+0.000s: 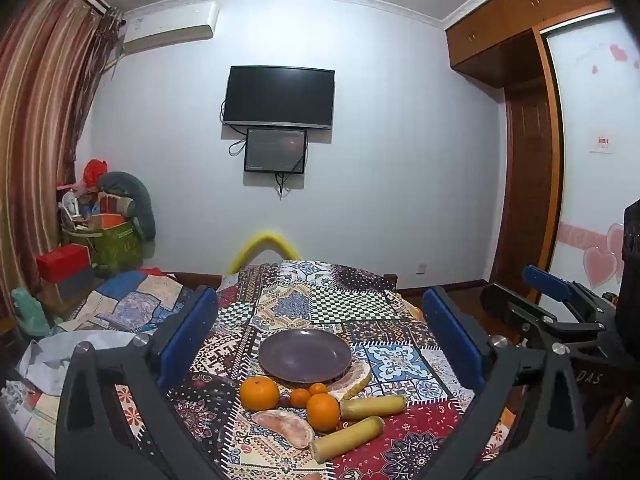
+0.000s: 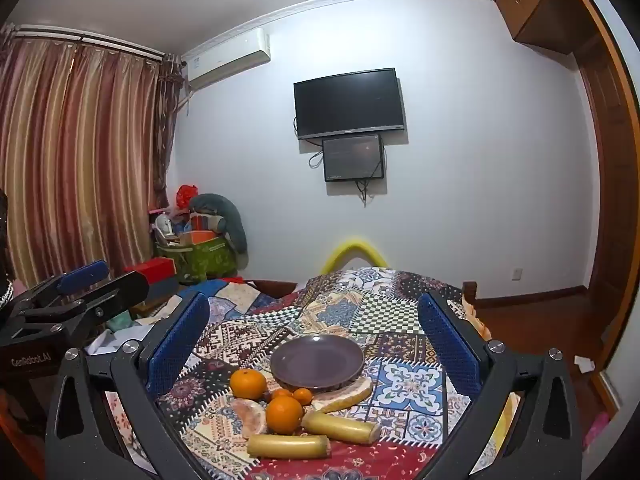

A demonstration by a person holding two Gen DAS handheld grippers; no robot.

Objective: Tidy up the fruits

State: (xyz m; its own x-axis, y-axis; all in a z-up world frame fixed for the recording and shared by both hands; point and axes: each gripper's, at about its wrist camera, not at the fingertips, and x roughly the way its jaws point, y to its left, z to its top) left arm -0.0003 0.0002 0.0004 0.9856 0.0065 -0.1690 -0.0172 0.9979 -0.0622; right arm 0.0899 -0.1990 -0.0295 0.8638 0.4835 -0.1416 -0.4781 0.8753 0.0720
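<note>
On patchwork-patterned tablecloth (image 1: 320, 304): round dark purple ceramic plate (image 1: 305, 355), bare; fruit clustered at plate's 6 o'clock, two pale pomelo wedges (image 1: 352, 378), two large oranges (image 1: 259, 393), two small tangerines (image 1: 300, 397), two yellowish cut cane sticks (image 1: 372, 406). Left gripper (image 1: 320, 340) jaws spread fully, holding nothing, above cloth. Right gripper (image 2: 316, 344) equally wide, empty

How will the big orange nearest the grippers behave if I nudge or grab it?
The orange looks round and firm, so a nudge would probably roll it across the cloth. Its curved skin may slip from flat pads unless gripped across its middle. The yellow sticks right beside it could stop a roll that way.
</note>
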